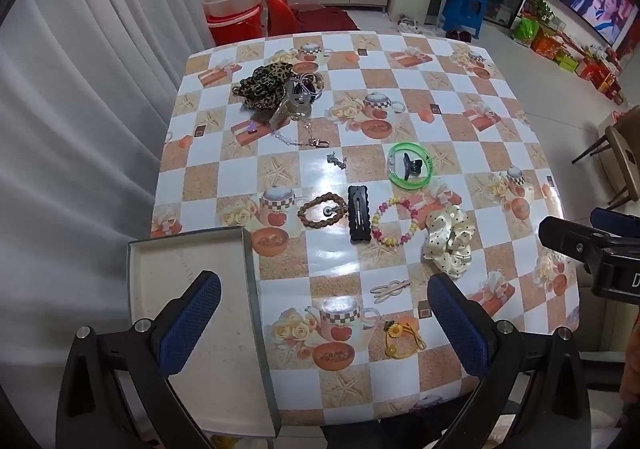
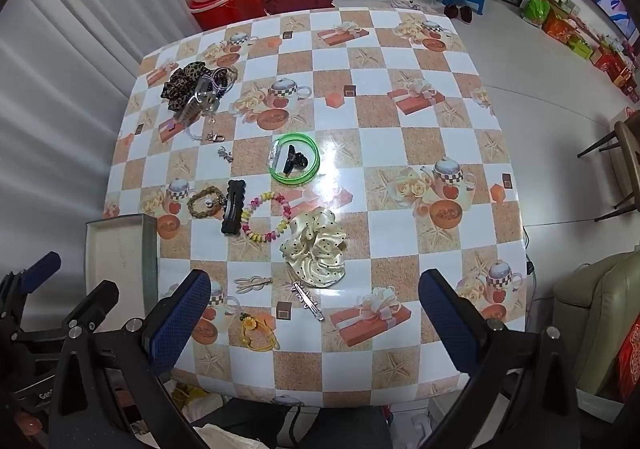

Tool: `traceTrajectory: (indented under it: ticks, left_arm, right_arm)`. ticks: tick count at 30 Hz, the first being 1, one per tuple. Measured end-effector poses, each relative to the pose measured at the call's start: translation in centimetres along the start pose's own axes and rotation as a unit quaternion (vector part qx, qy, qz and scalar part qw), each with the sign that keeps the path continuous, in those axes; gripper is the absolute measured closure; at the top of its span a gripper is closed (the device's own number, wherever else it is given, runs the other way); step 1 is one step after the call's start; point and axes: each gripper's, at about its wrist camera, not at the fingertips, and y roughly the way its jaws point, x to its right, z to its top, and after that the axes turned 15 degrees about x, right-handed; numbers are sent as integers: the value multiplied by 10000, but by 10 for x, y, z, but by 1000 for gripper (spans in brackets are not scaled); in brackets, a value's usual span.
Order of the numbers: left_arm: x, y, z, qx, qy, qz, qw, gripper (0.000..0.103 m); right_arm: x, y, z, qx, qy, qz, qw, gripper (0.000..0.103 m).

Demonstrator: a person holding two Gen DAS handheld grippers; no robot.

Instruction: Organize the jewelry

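I keep both tools high above the table (image 2: 400,137), tipped steeply down, so I can survey the whole spread before choosing. The grey tray (image 1: 192,249) lies bare at the near left corner, presumably the destination. My left gripper (image 1: 324,323) and right gripper (image 2: 314,319) each gape fully, with nothing between the pads. The jewelry lies loose on the checked cloth: a leopard scrunchie pile (image 1: 266,87) at the far left, a cream dotted scrunchie (image 2: 316,247), a green bangle (image 2: 295,161) around a dark claw clip, a pastel bead bracelet (image 2: 266,219), a black barrette (image 1: 357,215), and a small yellow flower tie (image 2: 256,331) nearest me.
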Motion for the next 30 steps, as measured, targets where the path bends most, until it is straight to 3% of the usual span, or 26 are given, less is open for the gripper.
traceTrajectory:
  ticks: [30]
  left_arm:
    - [-3,0,2,-24,-8,0,10000,0]
  right_arm:
    - [0,-2,-1,46,-50,-68,10000,0]
